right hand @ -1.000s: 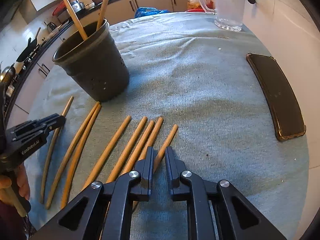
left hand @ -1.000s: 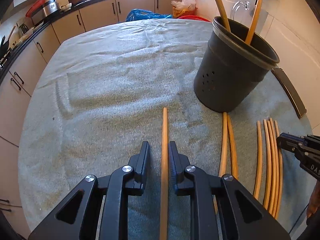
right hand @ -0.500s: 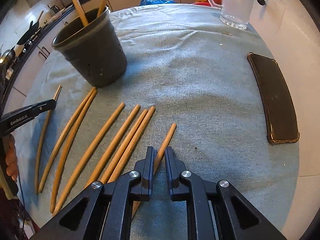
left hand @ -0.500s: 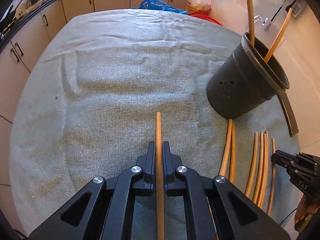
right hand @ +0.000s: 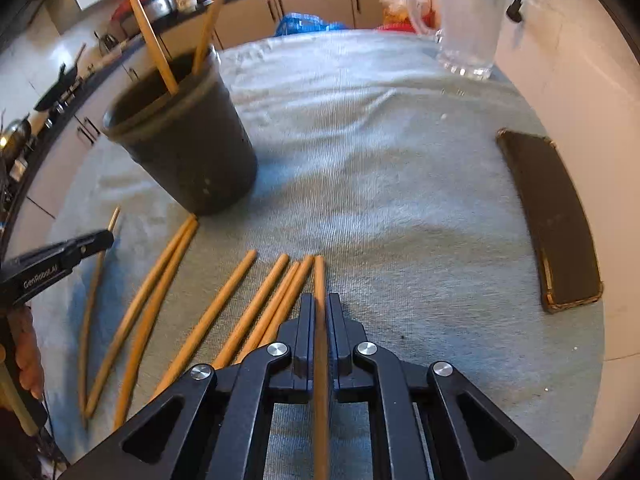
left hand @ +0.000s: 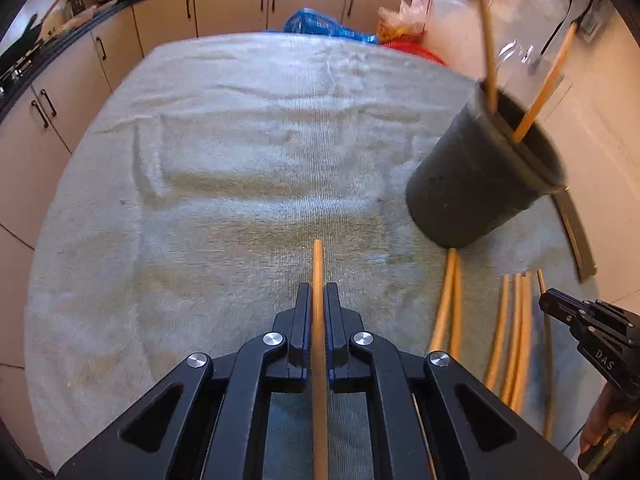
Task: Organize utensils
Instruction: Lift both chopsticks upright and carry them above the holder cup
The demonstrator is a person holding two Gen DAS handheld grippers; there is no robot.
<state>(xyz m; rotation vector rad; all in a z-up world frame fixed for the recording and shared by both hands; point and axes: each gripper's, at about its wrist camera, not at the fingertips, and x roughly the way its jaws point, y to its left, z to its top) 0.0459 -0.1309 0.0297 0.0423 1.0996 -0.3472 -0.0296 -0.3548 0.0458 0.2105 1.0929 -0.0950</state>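
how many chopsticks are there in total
10 chopsticks: two stand in the black cup, one is in the left tool, one in the right tool, six lie on the cloth. The bunched ones may hide another.

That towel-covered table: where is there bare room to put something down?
Bare towel stretches left of and beyond the dark holder, and between holder and phone. It is crowded in front of the holder, where loose chopsticks lie.

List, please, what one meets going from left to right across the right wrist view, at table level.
Left gripper → two touching chopsticks → dark utensil holder → chopstick shut in the right gripper → dark phone.
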